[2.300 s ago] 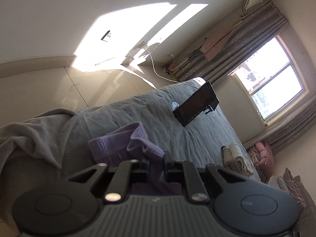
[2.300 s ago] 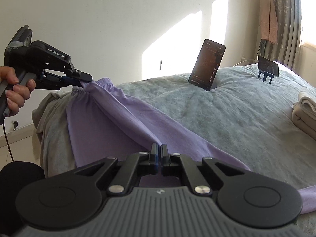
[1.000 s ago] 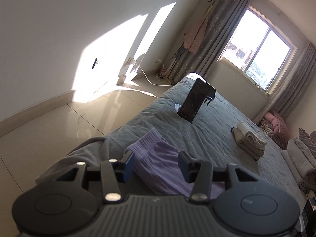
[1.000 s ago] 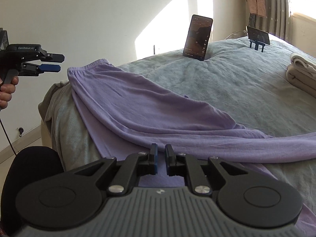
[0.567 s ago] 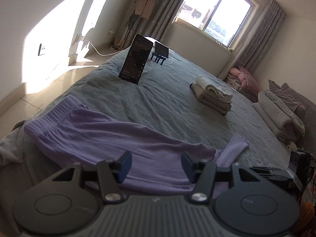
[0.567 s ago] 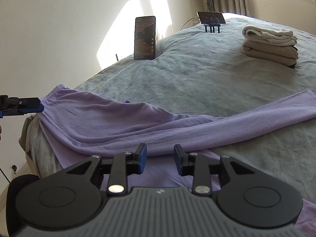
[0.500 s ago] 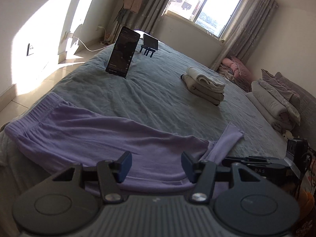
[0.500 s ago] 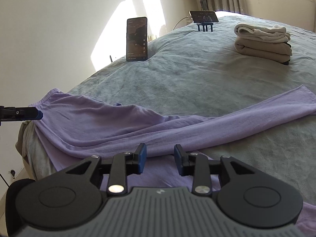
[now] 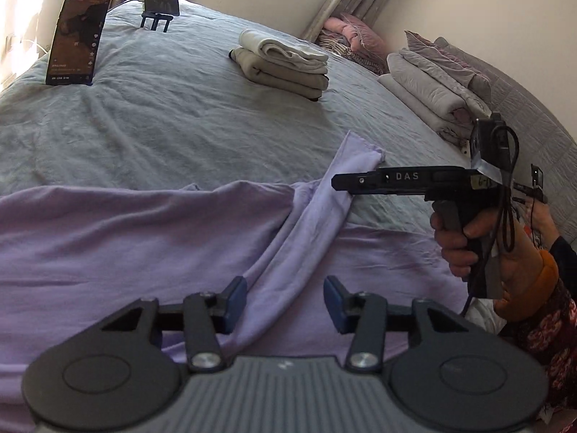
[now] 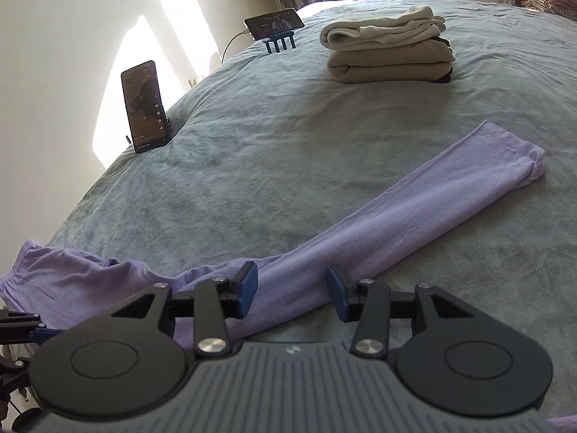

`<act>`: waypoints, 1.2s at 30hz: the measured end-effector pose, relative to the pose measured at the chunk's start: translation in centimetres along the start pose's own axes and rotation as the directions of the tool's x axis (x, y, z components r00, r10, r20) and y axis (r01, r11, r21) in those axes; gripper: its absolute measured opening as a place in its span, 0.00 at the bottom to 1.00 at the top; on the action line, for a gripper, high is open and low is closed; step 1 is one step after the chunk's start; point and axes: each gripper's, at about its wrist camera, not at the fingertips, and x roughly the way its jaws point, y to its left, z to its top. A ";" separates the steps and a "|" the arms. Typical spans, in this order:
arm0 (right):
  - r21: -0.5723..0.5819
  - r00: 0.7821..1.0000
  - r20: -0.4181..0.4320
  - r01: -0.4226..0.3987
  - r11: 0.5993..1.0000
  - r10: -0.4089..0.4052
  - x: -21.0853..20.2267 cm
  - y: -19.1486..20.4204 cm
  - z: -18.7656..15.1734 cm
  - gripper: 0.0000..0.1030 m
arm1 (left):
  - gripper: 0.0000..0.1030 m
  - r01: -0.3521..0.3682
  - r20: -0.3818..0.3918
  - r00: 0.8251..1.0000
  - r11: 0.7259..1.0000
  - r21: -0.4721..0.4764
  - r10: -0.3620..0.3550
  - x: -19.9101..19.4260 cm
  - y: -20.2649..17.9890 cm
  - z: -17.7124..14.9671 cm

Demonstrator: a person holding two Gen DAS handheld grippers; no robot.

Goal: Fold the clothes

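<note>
Left wrist view, item one: lilac trousers [image 9: 144,245] are lying spread across the near part of the grey bed [image 9: 173,119], waistband end toward the left, one leg [image 9: 324,202] crossing over the body and running away toward the far right. The garment is lying nearly flat, apparently laid out so that a fold can begin.

Item two: left gripper [image 9: 285,297] is hovering over the crossed leg, jaws apart and closing, the leg lying below the gap with neither pad pressing it; grasping nothing.

Item three: right gripper [image 9: 337,182], carried by a hand [image 9: 468,249] at the right, is reaching level toward the far leg; from this side its jaws cannot be read.

Right wrist view, item four: right gripper [image 10: 292,290] is showing its jaws apart and opening, the trouser leg [image 10: 414,205] beneath them, ungripped.

Item five: folded beige clothes [image 10: 389,50] are sitting stacked at the far side, well apart from the trousers, probably finished work.

Item six: two phones, one upright [image 10: 146,106] and one on a blue stand [image 10: 274,23], are standing at the far left.
</note>
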 end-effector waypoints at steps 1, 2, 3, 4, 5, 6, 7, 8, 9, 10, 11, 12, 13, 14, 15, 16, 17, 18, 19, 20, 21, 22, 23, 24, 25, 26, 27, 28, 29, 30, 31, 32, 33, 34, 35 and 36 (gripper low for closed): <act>-0.010 1.000 -0.002 0.006 1.000 -0.006 0.3 0.0 0.2 0.47 | 0.41 0.010 -0.009 1.000 1.000 -0.006 -0.010 0.5 0.1 0.1; -0.021 1.000 -0.004 0.015 1.000 -0.015 0.5 0.1 0.4 0.47 | 0.40 0.013 -0.012 1.000 1.000 -0.009 -0.013 0.8 0.1 0.2; -0.033 1.000 -0.004 0.025 0.999 -0.025 0.8 0.2 0.5 0.47 | 0.36 0.016 -0.015 1.000 1.000 -0.012 -0.016 1.1 0.1 0.3; -0.042 0.999 -0.003 0.034 0.999 -0.034 1.1 0.2 0.6 0.47 | 0.34 0.018 -0.017 1.000 1.000 -0.014 -0.018 1.4 0.1 0.4; -0.048 0.999 0.000 0.043 0.998 -0.043 1.3 0.2 0.6 0.47 | 0.30 0.016 -0.018 1.000 1.000 -0.014 -0.016 1.7 0.1 0.5; -0.054 0.999 0.003 0.050 0.997 -0.050 1.5 0.2 0.7 0.47 | 0.28 0.015 -0.018 1.000 1.000 -0.014 -0.015 1.9 0.0 0.6; -0.059 0.998 0.007 0.057 0.997 -0.057 1.6 0.2 0.7 0.47 | 0.28 0.016 -0.019 1.000 1.000 -0.016 -0.016 2.1 0.0 0.6; -0.066 0.998 0.012 0.063 0.996 -0.062 1.7 0.2 0.7 0.47 | 0.27 0.018 -0.018 1.000 1.000 -0.017 -0.018 2.2 0.0 0.6; -0.076 0.998 0.017 0.068 0.995 -0.067 1.8 0.3 0.6 0.47 | 0.25 0.019 -0.017 1.000 1.000 -0.016 -0.019 2.3 -0.1 0.7; -0.092 0.997 0.023 0.080 0.993 -0.079 1.9 0.4 0.5 0.44 | 0.23 0.017 -0.016 1.000 1.000 -0.012 -0.017 2.5 -0.2 0.7; -0.114 0.995 0.029 0.099 0.989 -0.096 2.1 0.6 0.3 0.32 | 0.18 0.013 -0.015 1.000 1.000 -0.007 -0.013 2.5 -0.3 0.7; -0.141 0.992 0.039 0.128 0.982 -0.123 2.1 0.8 0.2 0.22 | 0.13 0.007 -0.013 1.000 1.000 -0.002 -0.007 2.6 -0.3 0.7; -0.156 0.989 0.049 0.148 0.977 -0.142 2.1 0.8 0.1 0.04 | 0.10 0.002 -0.010 1.000 1.000 -0.002 -0.002 2.6 -0.4 0.7; -0.155 0.988 0.058 0.152 0.976 -0.145 1.8 0.7 0.1 0.02 | 0.06 -0.001 -0.007 1.000 1.000 -0.003 0.001 2.5 -0.4 0.7; -0.151 0.987 0.067 0.153 0.977 -0.145 1.5 0.6 0.0 0.01 | 0.04 -0.002 0.000 1.000 1.000 -0.006 0.002 2.4 -0.4 0.7; -0.144 0.987 0.078 0.153 0.978 -0.143 1.0 0.5 0.1 0.01 | 0.04 -0.001 0.009 1.000 1.000 -0.006 0.001 2.2 -0.4 0.7; -0.142 0.985 0.092 0.156 0.978 -0.143 0.5 0.5 0.1 0.01 | 0.04 0.002 0.020 1.000 1.000 -0.003 -0.002 1.9 -0.5 0.7; -0.145 0.983 0.111 0.161 0.976 -0.146 -0.1 0.6 0.1 0.01 | 0.03 0.005 0.031 1.000 1.000 0.003 -0.005 1.6 -0.6 0.7; -0.148 0.981 0.127 0.166 0.975 -0.148 -0.7 0.7 0.1 0.01 | 0.03 0.007 0.040 0.999 1.000 0.008 -0.008 1.4 -0.8 0.7; -0.150 0.978 0.142 0.172 0.974 -0.151 -1.2 0.9 0.1 0.01 | 0.03 0.010 0.047 0.999 1.000 0.014 -0.010 1.1 -0.9 0.8; -0.153 0.975 0.159 0.178 0.972 -0.153 -1.9 1.0 0.0 0.01 | 0.03 0.013 0.057 0.998 1.000 0.025 -0.015 0.8 -1.2 0.8; -0.157 0.971 0.180 0.185 0.970 -0.156 -2.7 1.2 0.0 0.01 | 0.03 0.017 0.066 0.998 0.999 0.035 -0.019 0.5 -1.4 0.8; -0.161 0.967 0.200 0.191 0.968 -0.157 -3.5 1.3 0.0 0.01 | 0.03 0.021 0.076 0.997 0.999 0.045 -0.024 0.2 -1.7 0.8; -0.162 0.963 0.217 0.195 0.967 -0.158 -4.3 1.4 -0.1 0.01 | 0.03 0.027 0.086 0.996 0.998 0.057 -0.031 -0.1 -2.0 0.9; -0.162 0.960 0.231 0.199 0.967 -0.159 -5.0 1.4 -0.2 0.01 | 0.03 0.033 0.093 0.995 0.997 0.068 -0.039 -0.3 -2.2 0.8; -0.162 0.956 0.246 0.204 0.965 -0.161 -5.8 1.5 -0.4 0.01 | 0.03 0.039 0.098 0.994 0.996 0.079 -0.046 -0.6 -2.4 0.8; -0.163 0.951 0.263 0.211 0.964 -0.164 -6.7 1.5 -0.6 0.01 | 0.03 0.047 0.102 0.993 0.995 0.093 -0.056 -0.8 -2.7 0.8; -0.164 0.946 0.277 0.217 0.962 -0.167 -7.4 1.5 -0.8 0.01 | 0.03 0.053 0.104 0.993 0.993 0.104 -0.064 -1.0 -2.9 0.7; -0.166 0.942 0.289 0.223 0.960 -0.169 -8.2 1.6 -1.1 0.01 | 0.03 0.059 0.104 0.992 0.992 0.114 -0.071 -1.1 -3.1 0.6; -0.167 0.938 0.300 0.229 0.959 -0.172 -8.9 1.6 -1.5 0.01 | 0.03 0.066 0.101 0.992 0.990 0.126 -0.079 -1.2 -3.3 0.5; -0.167 0.935 0.307 0.233 0.958 -0.174 -9.5 1.7 -1.9 0.01 | 0.03 0.072 0.099 0.991 0.988 0.138 -0.086 -1.3 -3.5 0.4; -0.168 0.932 0.315 0.240 0.956 -0.179 -10.1 1.8 -2.3 0.01 | 0.03 0.078 0.094 0.991 0.985 0.153 -0.093 -1.4 -3.6 0.3; -0.172 0.928 0.323 0.250 0.953 -0.185 -10.7 1.9 -2.8 0.01 | 0.03 0.084 0.088 0.991 0.982 0.170 -0.100 -1.4 -3.8 0.1; -0.177 0.924 0.331 0.259 0.949 -0.191 -11.2 2.0 -3.3 0.01 | 0.03 0.091 0.081 0.991 0.978 0.186 -0.107 -1.4 -4.0 -0.1; -0.186 0.921 0.336 0.269 0.945 -0.196 -11.7 2.2 -3.8 0.01 | 0.03 0.096 0.073 0.991 0.975 0.199 -0.112 -1.4 -4.1 -0.2; -0.197 0.919 0.339 0.278 0.940 -0.201 -12.1 2.4 -4.4 0.01 | 0.03 0.101 0.062 0.991 0.972 0.212 -0.117 -1.4 -4.2 -0.4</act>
